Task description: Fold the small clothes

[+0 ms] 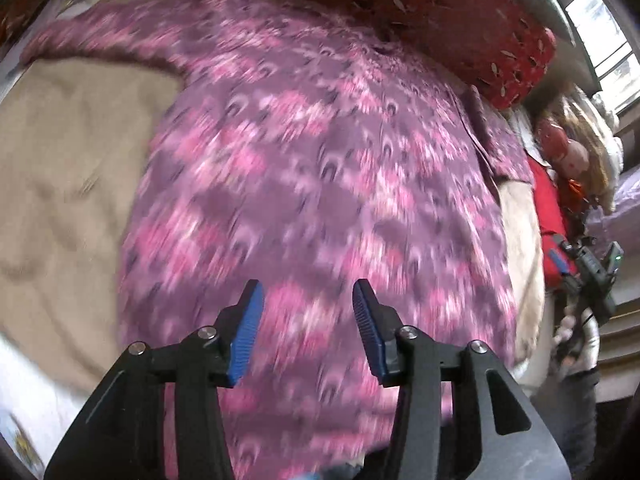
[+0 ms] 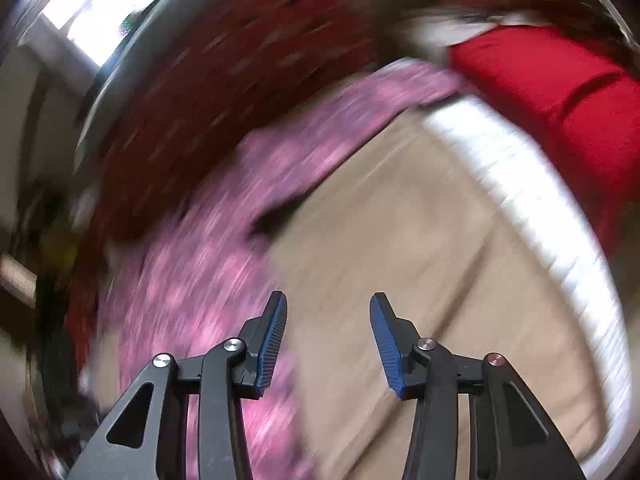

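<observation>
A pink and purple patterned garment (image 1: 312, 168) lies spread over a beige sheet (image 1: 68, 168). My left gripper (image 1: 308, 298) hovers above its near part, open, with nothing between the blue pads. In the right wrist view the same garment (image 2: 208, 264) runs along the left, blurred. My right gripper (image 2: 329, 312) stands open over the garment's edge and the beige sheet (image 2: 420, 248), holding nothing. In the left wrist view the right gripper (image 1: 560, 264) shows at the far right edge, held by a gloved hand (image 1: 580, 332).
A dark red cushion with leaf marks (image 1: 440, 8) lies behind the garment. A bright red cloth (image 2: 560, 92) and a white ribbed band (image 2: 532, 216) border the sheet on the right. A doll with long hair (image 1: 576, 152) lies at the right. Windows (image 1: 600, 32) are beyond.
</observation>
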The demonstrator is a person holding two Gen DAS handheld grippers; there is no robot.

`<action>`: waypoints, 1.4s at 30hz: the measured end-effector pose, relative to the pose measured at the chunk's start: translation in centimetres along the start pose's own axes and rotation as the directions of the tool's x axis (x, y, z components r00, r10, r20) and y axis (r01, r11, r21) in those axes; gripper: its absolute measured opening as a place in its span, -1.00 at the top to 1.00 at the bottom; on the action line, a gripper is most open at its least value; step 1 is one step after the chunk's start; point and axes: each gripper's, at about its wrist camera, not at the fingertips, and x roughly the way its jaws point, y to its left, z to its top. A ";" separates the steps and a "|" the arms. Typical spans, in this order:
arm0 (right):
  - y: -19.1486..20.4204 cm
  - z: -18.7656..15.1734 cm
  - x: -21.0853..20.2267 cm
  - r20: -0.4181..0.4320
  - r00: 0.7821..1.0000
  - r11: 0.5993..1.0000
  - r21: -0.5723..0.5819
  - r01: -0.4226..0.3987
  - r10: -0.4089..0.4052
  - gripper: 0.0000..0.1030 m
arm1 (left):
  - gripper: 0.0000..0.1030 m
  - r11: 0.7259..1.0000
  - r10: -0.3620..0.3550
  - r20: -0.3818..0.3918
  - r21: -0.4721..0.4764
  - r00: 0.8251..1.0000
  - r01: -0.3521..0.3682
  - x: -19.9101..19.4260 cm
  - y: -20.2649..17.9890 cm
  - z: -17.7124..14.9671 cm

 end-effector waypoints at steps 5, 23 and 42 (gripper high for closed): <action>-6.6 8.6 3.1 0.095 0.994 0.970 0.243 0.026 -0.050 0.10 | 0.14 0.998 0.036 0.025 0.040 0.999 -0.037 4.3 -3.0 5.5; -11.2 18.4 11.2 0.233 0.970 0.910 0.412 -0.041 -0.062 0.75 | 0.13 0.996 -0.011 0.131 0.091 0.991 -0.001 9.0 -8.0 15.9; 7.2 14.1 7.6 0.192 0.974 0.986 0.089 -0.138 0.119 0.74 | -0.06 0.997 -0.034 0.122 -0.062 0.992 0.042 9.2 -2.0 17.3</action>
